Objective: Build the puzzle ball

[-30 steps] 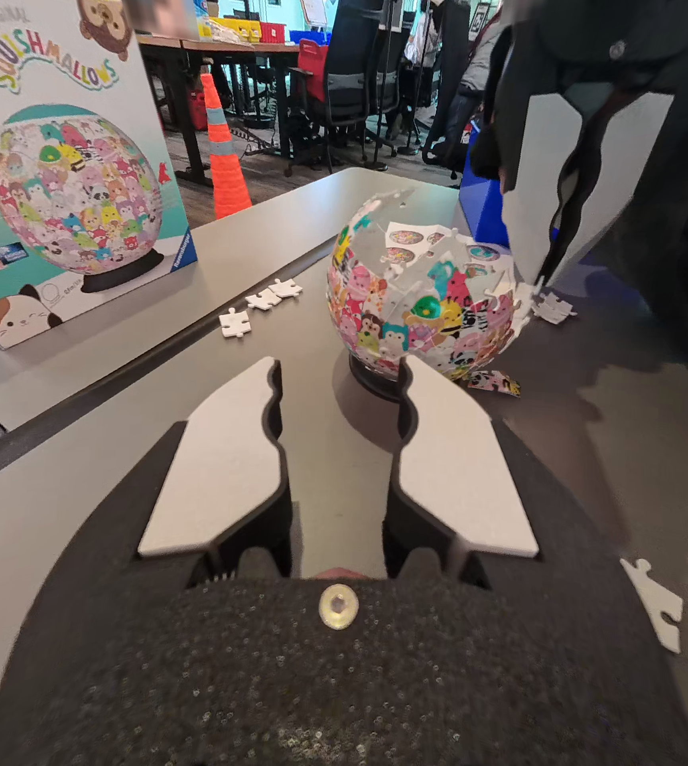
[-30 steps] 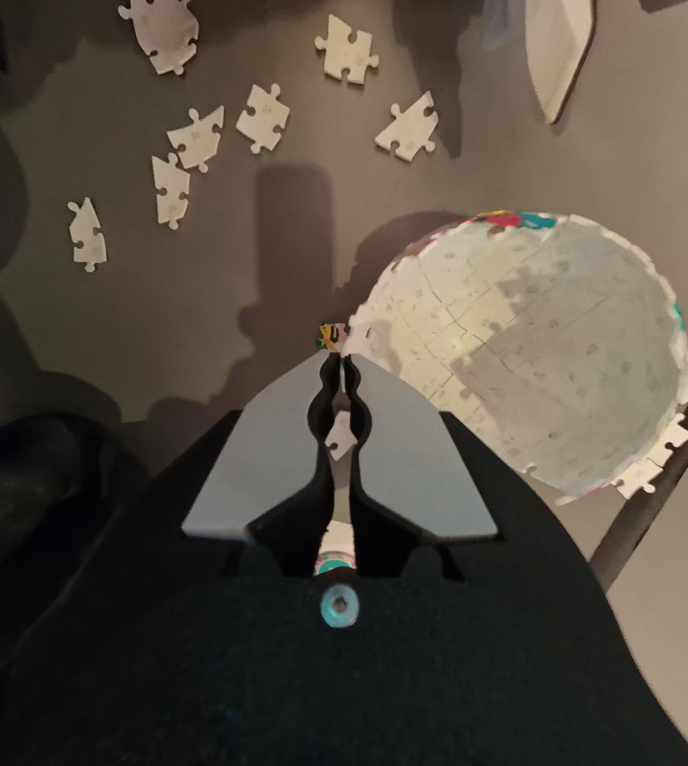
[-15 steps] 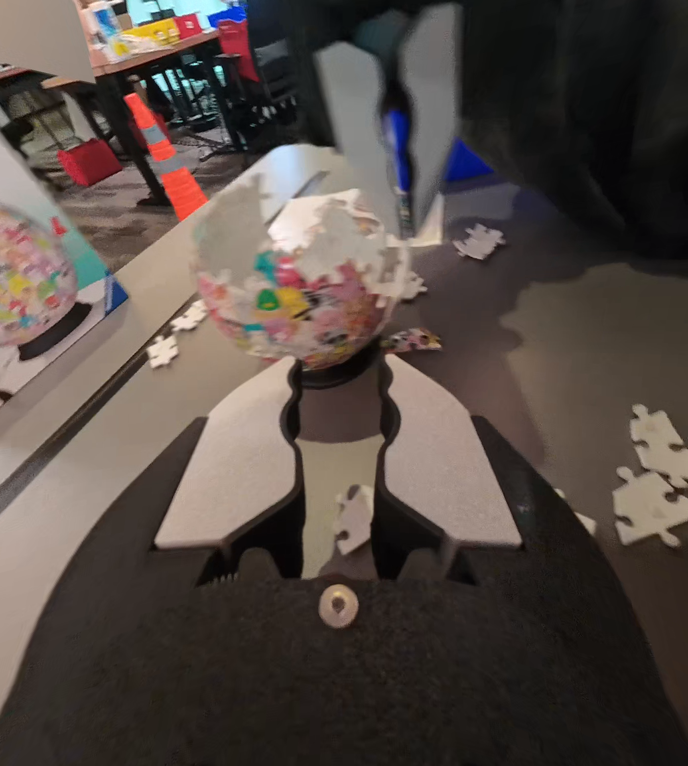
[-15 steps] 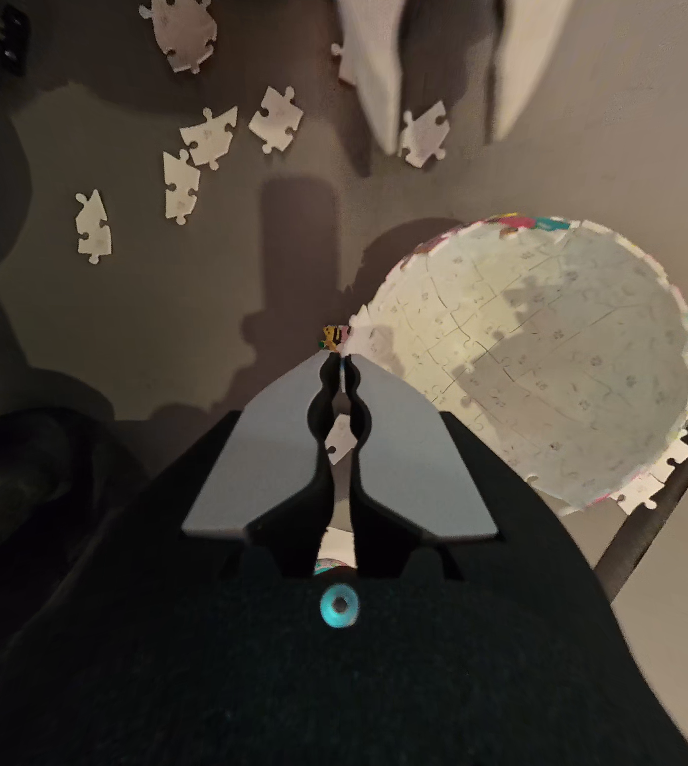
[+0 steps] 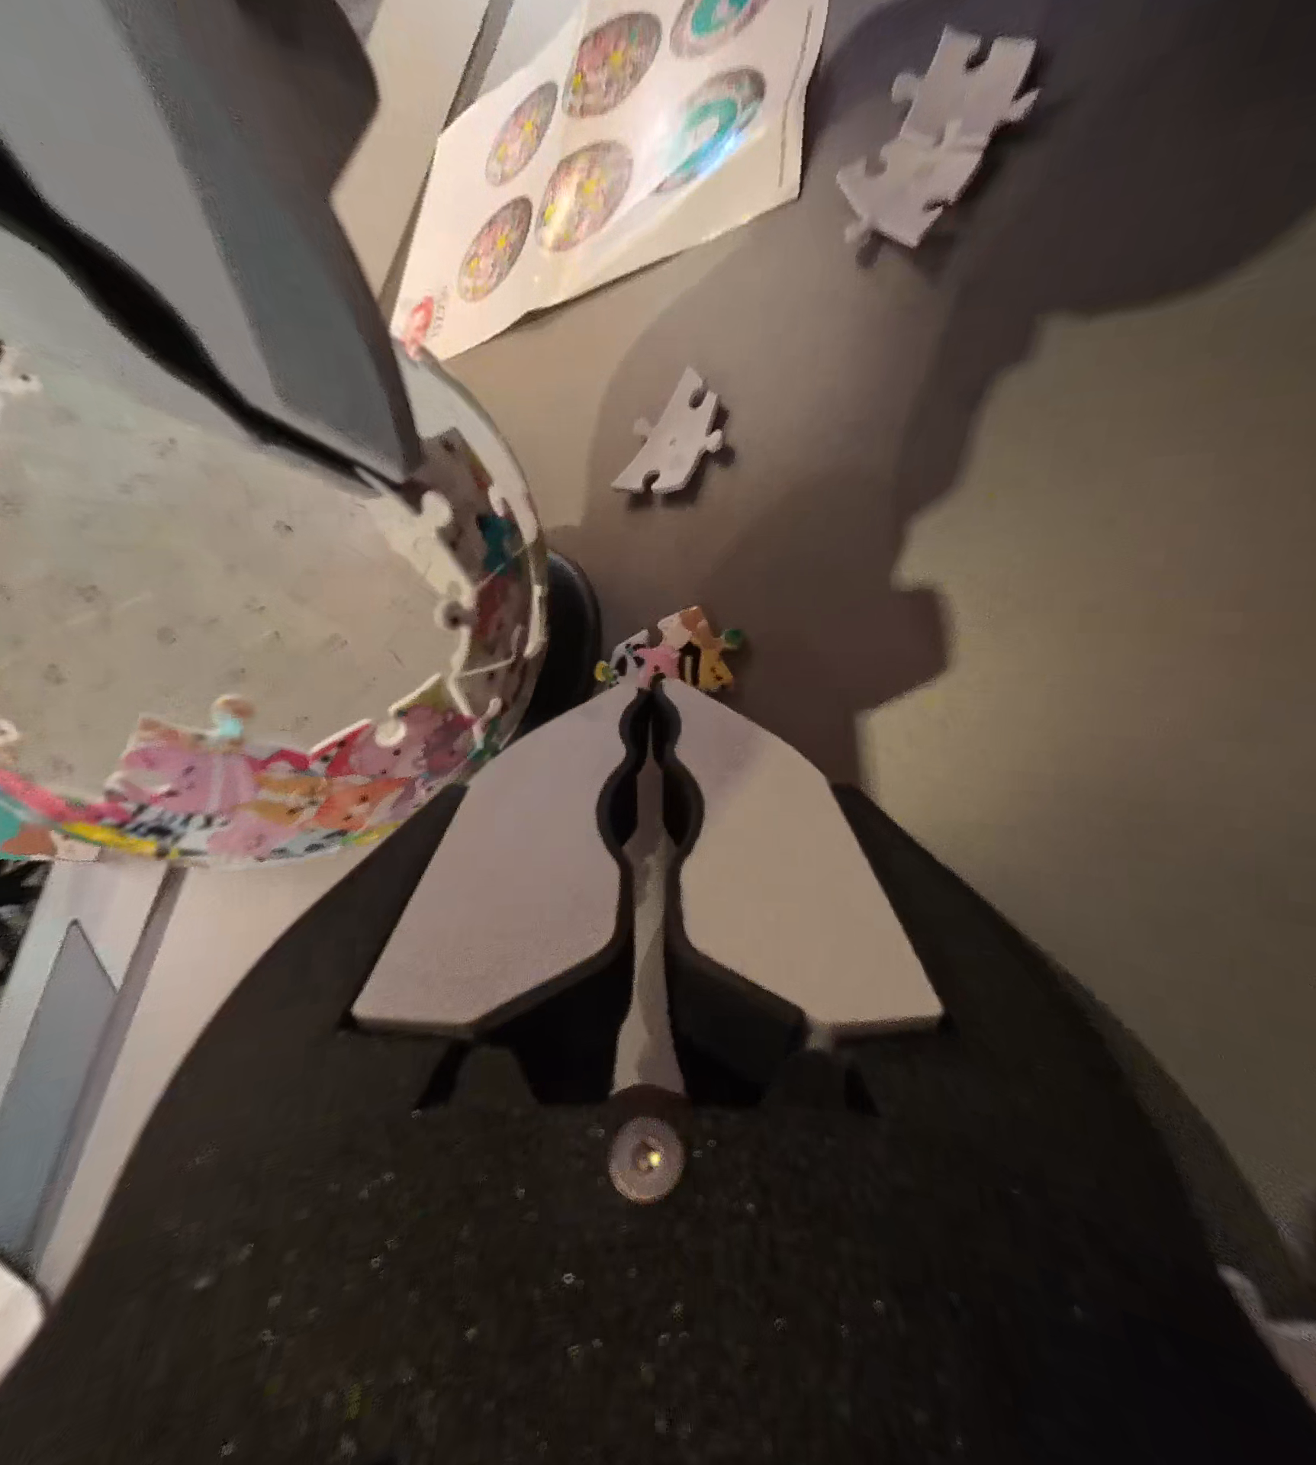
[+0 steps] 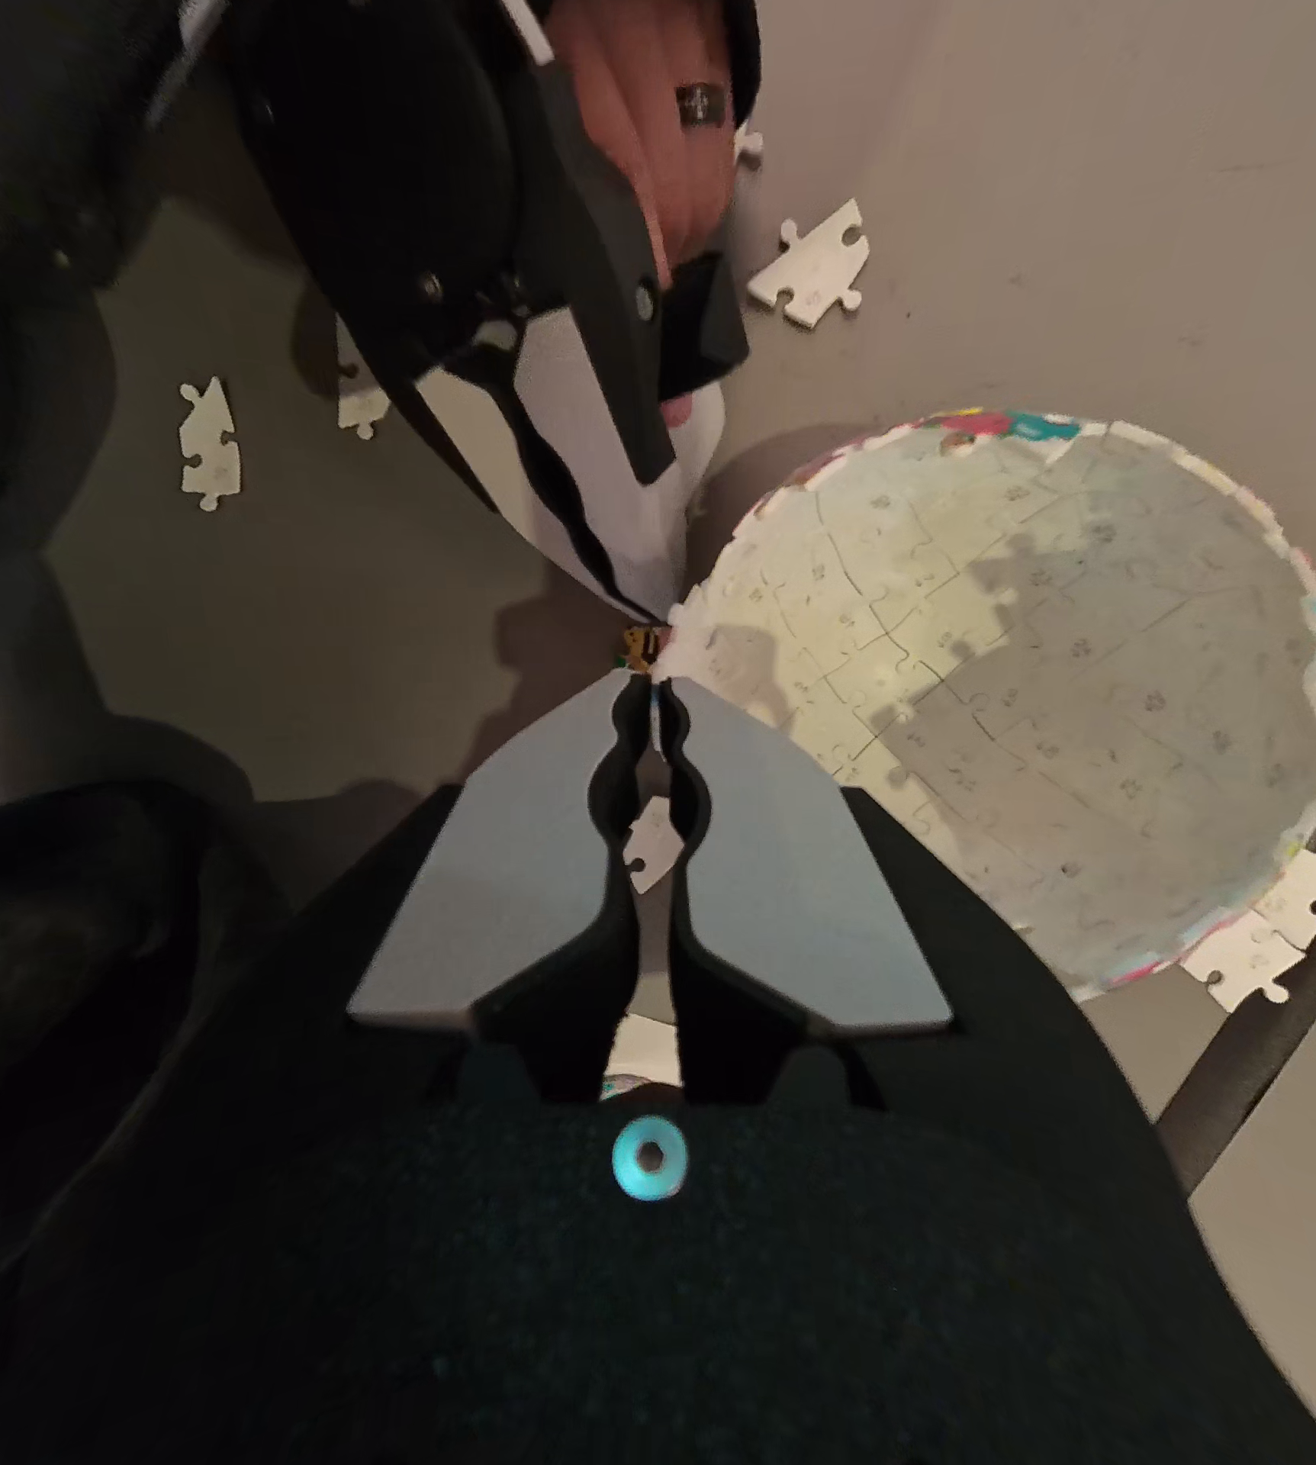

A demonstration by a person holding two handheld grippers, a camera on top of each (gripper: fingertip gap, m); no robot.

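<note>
Puzzle ball [image 5: 163,594]: half-built open shell on its dark stand [image 5: 571,634], hollow side up. All places are given rel. to the ball.

1. Right gripper [image 5: 393,480]: at the ball's near rim, jaws closed on a knobbed rim piece. Judged to be steadying the shell.
2. Coloured piece [image 5: 674,658]: face up on the table [image 5: 1114,713], just beside the stand, outside the ball. Its long axis runs across the left jaw line.
3. Left gripper [image 5: 650,698]: jaws closed, tips pointing straight at the coloured piece. In the right wrist view it sits tip-to-tip with the right gripper at the same rim spot. Height above the piece can't be told, nor whether anything thin is pinched. The left is the free tool here, so judged the one to take the piece.
4. Farther from the ball: white piece [image 5: 674,444], face down, and a printed sheet [image 5: 623,158].

Change vs 0.5 s ago: left jaws were wide apart, low over a white piece in front of the ball. Now they're closed at the rim, looking down. That piece appears left on the table. Right grip unchanged.
</note>
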